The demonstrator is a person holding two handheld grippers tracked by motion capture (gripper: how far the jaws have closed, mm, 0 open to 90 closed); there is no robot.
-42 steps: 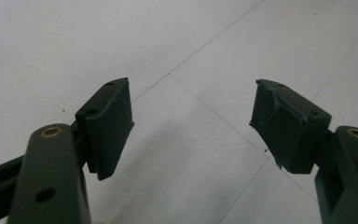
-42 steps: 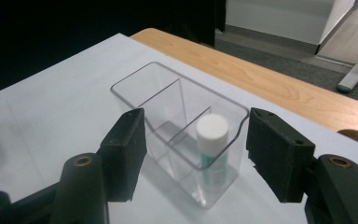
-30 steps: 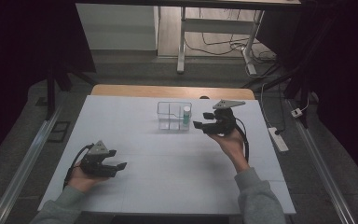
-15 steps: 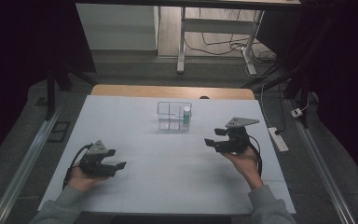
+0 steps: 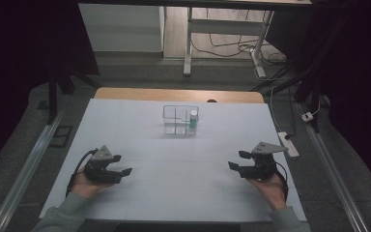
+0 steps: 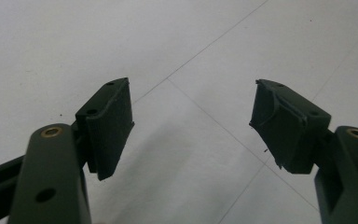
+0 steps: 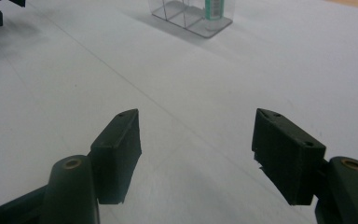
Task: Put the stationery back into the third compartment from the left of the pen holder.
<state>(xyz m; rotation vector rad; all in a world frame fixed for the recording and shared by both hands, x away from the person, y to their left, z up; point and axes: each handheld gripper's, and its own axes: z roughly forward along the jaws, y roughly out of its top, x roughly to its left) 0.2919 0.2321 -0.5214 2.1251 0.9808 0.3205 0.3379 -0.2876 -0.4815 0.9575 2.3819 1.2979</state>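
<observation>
— Where does the high view sit?

— Above the near edge of the white table, facing forward and down; the floor and desk legs lie beyond the far edge.

— And the two gripper views?

— Each rides low, close to the tabletop. The left gripper view looks steeply down at bare table surface. The right gripper view faces more level across the table toward the clear divided box.

— Any overlap?

— The high view also holds that box, near the table's far middle.
</observation>
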